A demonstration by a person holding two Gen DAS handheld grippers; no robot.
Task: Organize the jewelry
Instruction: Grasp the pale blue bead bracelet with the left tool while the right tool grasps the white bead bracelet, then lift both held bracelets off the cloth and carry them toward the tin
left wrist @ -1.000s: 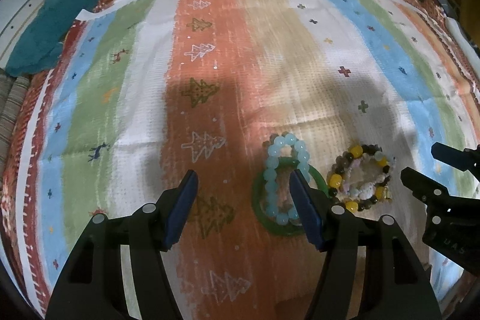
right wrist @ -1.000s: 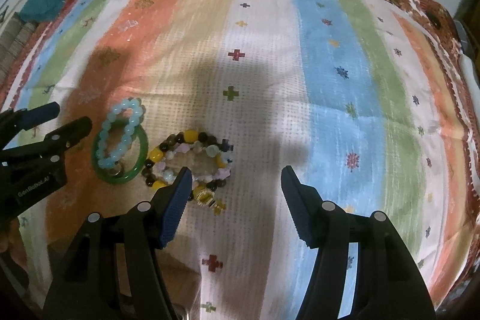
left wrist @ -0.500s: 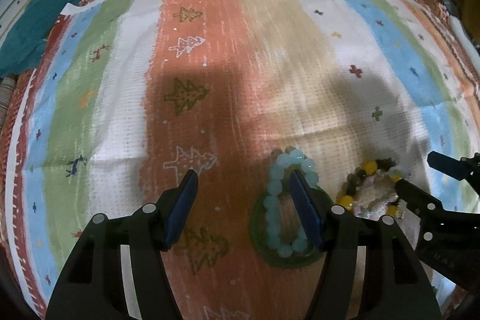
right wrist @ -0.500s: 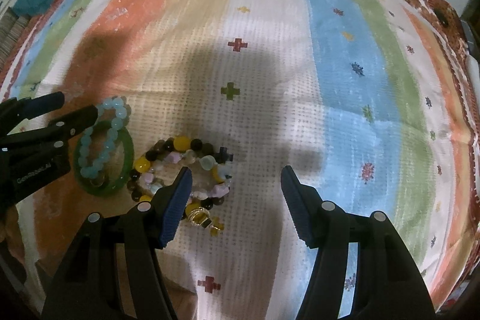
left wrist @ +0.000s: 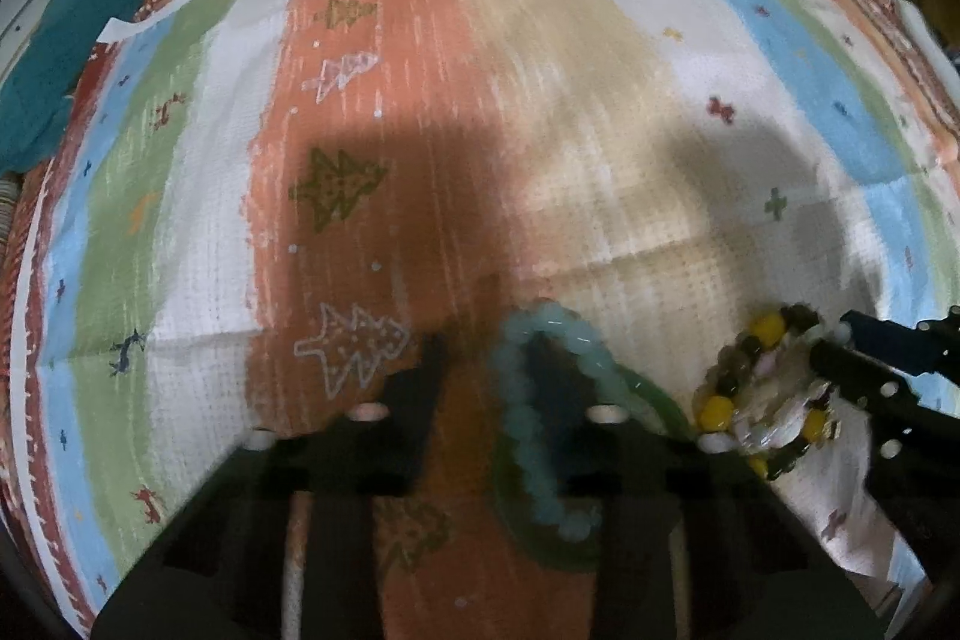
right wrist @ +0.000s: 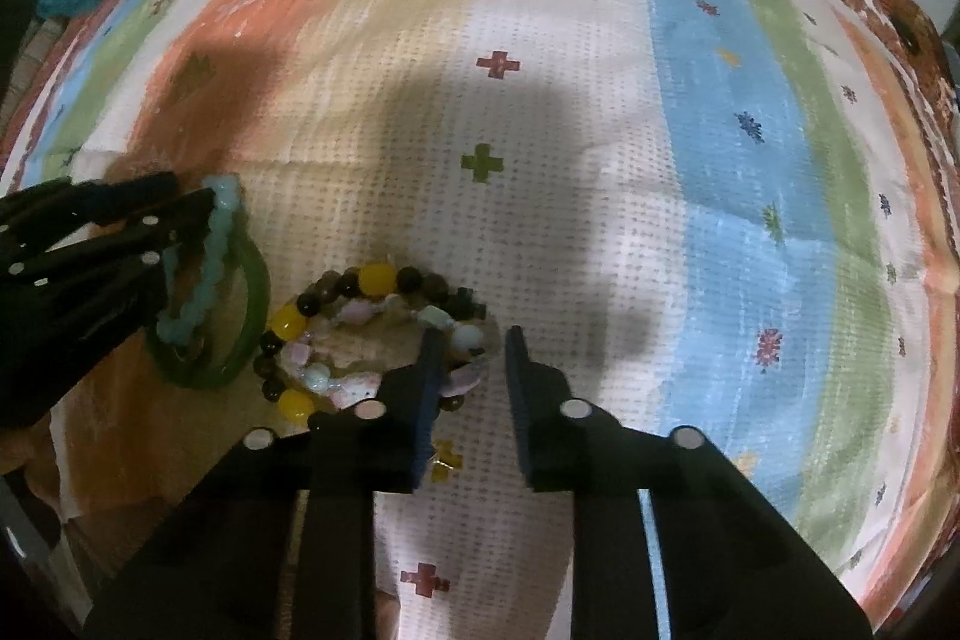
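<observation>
Clenching on the pale-blue round-bead bracelet [left wrist: 543, 436] and mixed yellow-and-brown bead bracelets [right wrist: 372, 334], both claws have just been closing, risking snagging the touching green bangle [right wrist: 240, 340].

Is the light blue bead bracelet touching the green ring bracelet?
Touching. In the right wrist view the light blue bead bracelet lies inside and across the green bangle, crossing its rim with no gap visible.

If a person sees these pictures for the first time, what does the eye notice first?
First, the bright striped cloth that fills both views. Then the jewelry near the lower left of the right wrist view: a green bangle with a pale blue bead bracelet on it, and beside them mixed bead bracelets with yellow beads.
</observation>
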